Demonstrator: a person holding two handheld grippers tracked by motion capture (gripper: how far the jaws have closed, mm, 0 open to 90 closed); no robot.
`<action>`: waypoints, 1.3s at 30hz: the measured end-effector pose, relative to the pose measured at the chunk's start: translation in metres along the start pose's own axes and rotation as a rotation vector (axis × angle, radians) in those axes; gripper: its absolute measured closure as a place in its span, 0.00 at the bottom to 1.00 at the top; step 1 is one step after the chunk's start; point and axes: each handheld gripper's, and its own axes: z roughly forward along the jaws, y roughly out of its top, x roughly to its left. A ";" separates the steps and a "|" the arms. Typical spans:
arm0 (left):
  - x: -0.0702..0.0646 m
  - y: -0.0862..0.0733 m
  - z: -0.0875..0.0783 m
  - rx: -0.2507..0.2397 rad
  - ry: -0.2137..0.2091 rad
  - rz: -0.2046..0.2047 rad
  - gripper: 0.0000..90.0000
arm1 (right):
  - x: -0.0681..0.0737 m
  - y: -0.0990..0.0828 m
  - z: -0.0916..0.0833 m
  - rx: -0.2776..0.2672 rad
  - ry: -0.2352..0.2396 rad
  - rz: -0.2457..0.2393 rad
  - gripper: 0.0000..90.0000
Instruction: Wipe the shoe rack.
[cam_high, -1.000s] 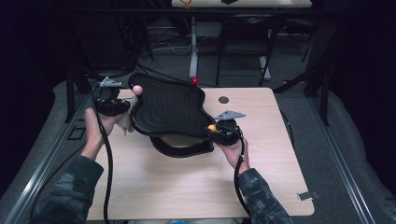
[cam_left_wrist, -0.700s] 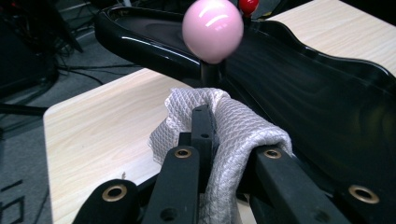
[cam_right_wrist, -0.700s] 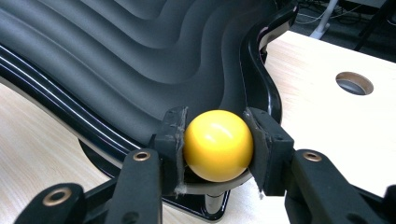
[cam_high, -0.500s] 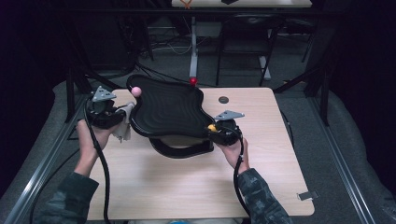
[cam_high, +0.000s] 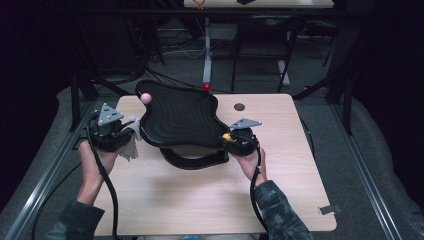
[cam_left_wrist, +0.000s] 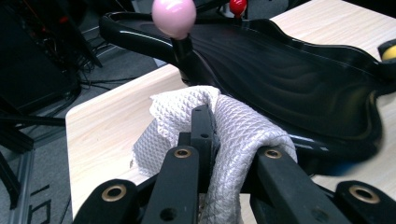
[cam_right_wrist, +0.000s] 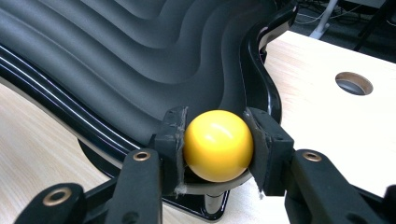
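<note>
Right gripper (cam_right_wrist: 218, 147) jaws clamp yellow knob (cam_right_wrist: 218, 145), steadying black tray (cam_high: 180, 120); left gripper (cam_left_wrist: 219, 140) jaws pinch white cloth (cam_left_wrist: 243, 126), ready for wiping.

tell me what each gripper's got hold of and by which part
The left gripper pinches a white cloth by a bunched fold. The right gripper clamps the yellow ball knob at the black tray's corner, across its sides.

I'm working in a lab: dark metal framing (cam_high: 85, 90) is enclosing the pale wooden table (cam_high: 200, 200), with loose cables (cam_high: 175, 50) trailing across the grey floor at upper centre.
</note>
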 end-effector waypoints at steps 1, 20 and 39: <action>-0.001 -0.001 -0.002 -0.004 -0.002 -0.001 0.93 | 0.000 0.000 0.000 0.000 0.002 0.001 0.67; -0.028 -0.013 -0.022 -0.012 -0.058 0.035 0.93 | 0.000 0.000 0.000 -0.001 0.000 -0.001 0.66; -0.055 -0.023 -0.020 0.002 -0.158 0.075 0.92 | 0.000 0.000 0.000 -0.005 0.002 -0.008 0.66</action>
